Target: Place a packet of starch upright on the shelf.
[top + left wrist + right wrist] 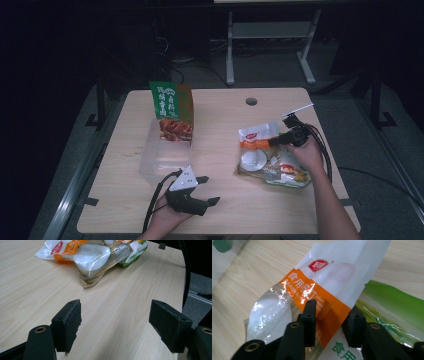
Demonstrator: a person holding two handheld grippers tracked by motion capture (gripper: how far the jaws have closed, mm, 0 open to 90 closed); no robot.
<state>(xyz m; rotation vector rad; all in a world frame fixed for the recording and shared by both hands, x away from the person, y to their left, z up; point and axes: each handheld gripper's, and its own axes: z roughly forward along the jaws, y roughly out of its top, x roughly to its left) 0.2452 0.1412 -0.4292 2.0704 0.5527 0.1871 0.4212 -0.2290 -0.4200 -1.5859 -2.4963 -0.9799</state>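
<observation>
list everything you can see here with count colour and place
white-and-orange food bag: 1, white, orange and clear, right half of the table, lying on top of the green bag
green food bag: 1, green and white, right side, partly under the white-and-orange bag
green-and-orange snack bag: 1, standing upright in the far end of the container
clear plastic container: 1, transparent, left of centre
wooden table: 1, light wood, with a round hole near its far edge
left gripper: 1, black with a grey plate, near edge, jaws open over bare table
right gripper: 1, black, jaws astride the orange band of the white-and-orange bag
forearms: 2, entering from the bottom
</observation>
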